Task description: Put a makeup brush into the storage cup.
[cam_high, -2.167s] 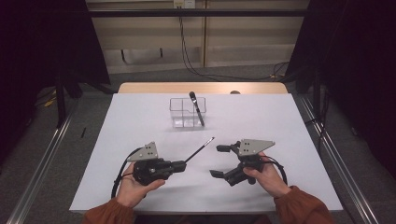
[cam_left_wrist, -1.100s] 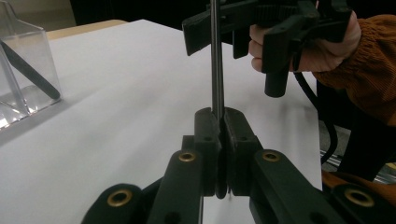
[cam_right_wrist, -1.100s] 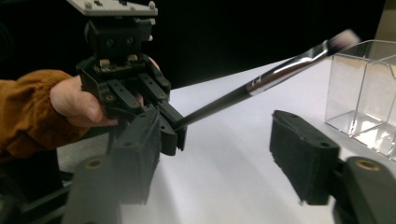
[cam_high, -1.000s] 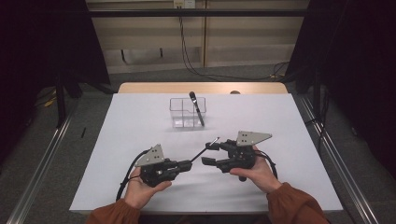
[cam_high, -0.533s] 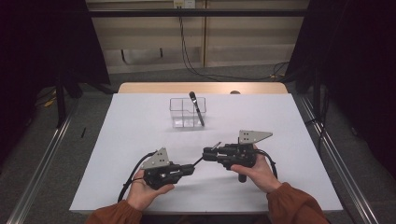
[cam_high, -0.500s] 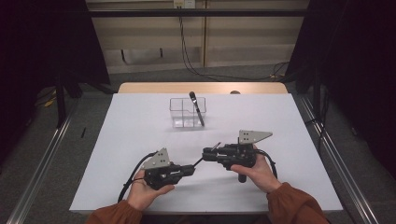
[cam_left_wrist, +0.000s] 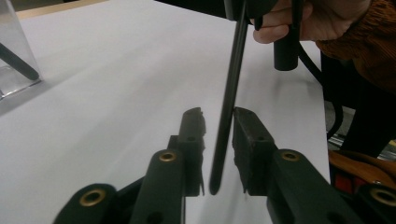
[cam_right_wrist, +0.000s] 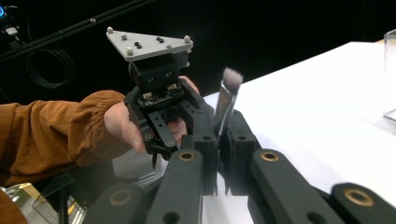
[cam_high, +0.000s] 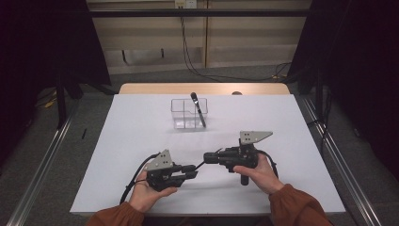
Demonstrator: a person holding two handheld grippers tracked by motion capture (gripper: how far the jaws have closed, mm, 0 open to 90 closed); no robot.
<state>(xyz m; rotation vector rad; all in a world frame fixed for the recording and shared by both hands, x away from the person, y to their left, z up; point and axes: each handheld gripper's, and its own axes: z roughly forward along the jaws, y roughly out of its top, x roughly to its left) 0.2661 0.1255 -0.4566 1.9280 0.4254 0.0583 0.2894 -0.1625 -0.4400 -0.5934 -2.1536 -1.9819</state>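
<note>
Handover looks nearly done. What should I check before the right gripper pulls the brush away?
1. Right gripper shut on brush: ok.
2. Left gripper jaws have just been opening, pads off the handle: ok.
3. Handle out from between the left jaws: not ok, it lies between them.
4. Clear container upright, with room beside the second brush: ok.
5. Grip firm enough for the pull: cannot tell.

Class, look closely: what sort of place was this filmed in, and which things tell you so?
Probably a lab or recording studio: a white-covered table ringed by black curtains, loose cables on the floor, and hand-held grippers, left gripper and right gripper.
</note>
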